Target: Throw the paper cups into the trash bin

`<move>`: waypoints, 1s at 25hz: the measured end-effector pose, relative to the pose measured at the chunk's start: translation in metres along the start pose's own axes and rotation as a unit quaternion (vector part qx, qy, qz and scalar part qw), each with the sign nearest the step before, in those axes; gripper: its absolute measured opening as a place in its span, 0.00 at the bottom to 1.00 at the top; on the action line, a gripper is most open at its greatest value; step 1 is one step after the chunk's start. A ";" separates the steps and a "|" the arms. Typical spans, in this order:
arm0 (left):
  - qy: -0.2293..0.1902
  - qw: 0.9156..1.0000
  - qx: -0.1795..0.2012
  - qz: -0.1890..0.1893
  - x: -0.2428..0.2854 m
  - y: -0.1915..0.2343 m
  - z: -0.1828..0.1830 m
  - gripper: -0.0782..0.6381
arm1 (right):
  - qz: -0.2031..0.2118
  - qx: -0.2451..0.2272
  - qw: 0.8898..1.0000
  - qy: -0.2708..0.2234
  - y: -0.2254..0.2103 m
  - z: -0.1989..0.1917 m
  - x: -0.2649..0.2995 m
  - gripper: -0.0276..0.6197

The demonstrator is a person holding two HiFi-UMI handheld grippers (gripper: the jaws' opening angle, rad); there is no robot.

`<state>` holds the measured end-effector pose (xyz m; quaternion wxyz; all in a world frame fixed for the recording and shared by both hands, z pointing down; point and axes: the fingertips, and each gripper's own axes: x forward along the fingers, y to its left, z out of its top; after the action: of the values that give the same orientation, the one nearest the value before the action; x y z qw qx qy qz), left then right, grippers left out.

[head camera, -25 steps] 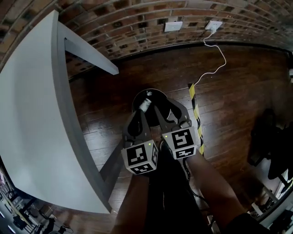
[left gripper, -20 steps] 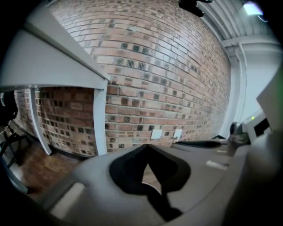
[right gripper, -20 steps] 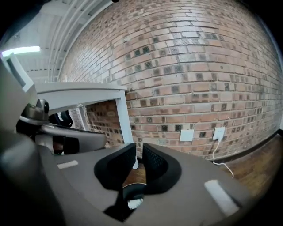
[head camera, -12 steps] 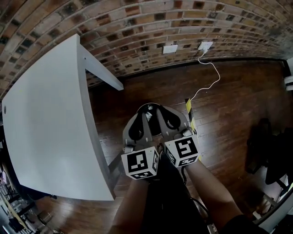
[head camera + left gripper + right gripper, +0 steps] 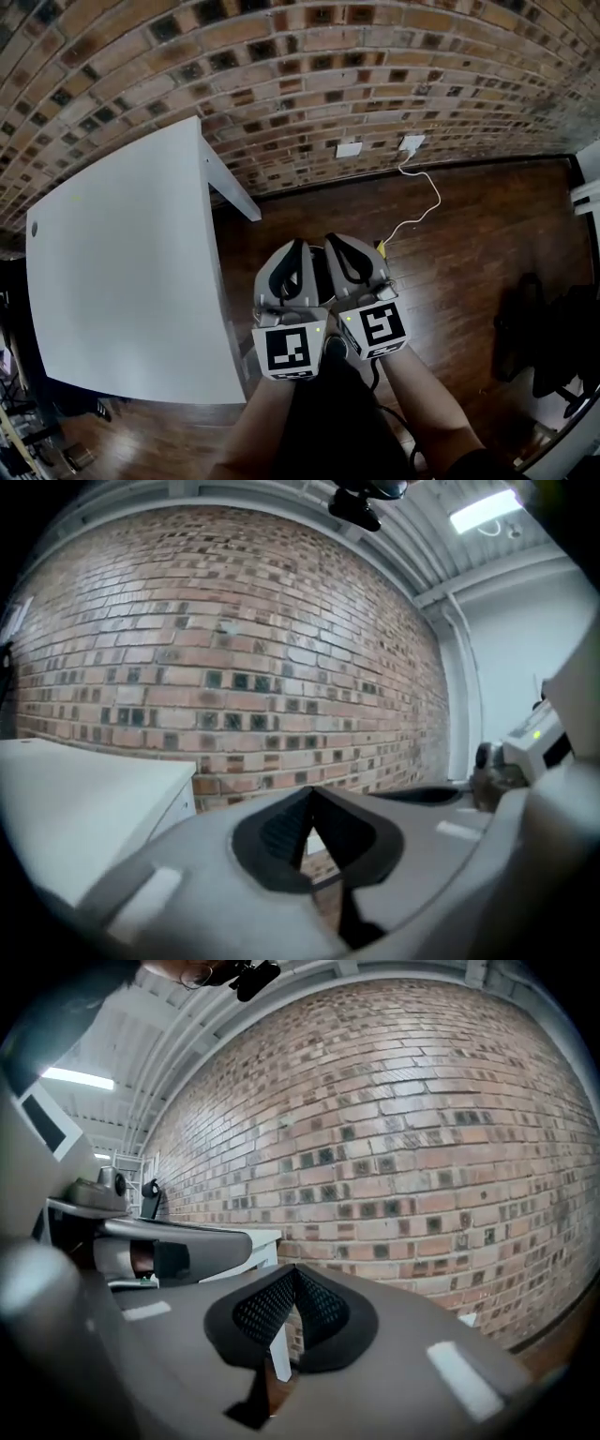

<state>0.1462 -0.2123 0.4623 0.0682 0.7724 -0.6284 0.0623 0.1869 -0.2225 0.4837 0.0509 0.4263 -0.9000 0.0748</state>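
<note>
Left gripper (image 5: 302, 246) closed; right gripper (image 5: 331, 240) just closed, empty.

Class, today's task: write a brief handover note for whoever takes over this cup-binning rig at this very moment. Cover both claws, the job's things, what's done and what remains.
Left claw: shut, empty.
Right claw: shut, empty; its jaws have just been closing.
Both are side by side, pointing at the brick wall, with the white table to their left.
Things: no paper cup or trash bin shows in any view.
Done: cannot be confirmed from here.
Left: probably find the bin, then check for remaining cups.
</note>
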 end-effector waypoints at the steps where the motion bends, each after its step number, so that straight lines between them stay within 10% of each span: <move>1: -0.005 1.000 0.001 -0.003 -0.002 0.000 0.012 0.12 | 0.002 -0.007 1.000 -0.006 0.003 0.013 -0.002 0.05; 25: -0.116 0.992 0.031 -0.037 -0.096 0.006 0.218 0.12 | 0.056 -0.103 0.975 -0.190 0.086 0.262 -0.092 0.05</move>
<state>0.1230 -0.1610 0.2310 -0.0270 0.7987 -0.6010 -0.0107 0.1715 -0.1453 0.2039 -0.0823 0.3742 -0.9185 -0.0978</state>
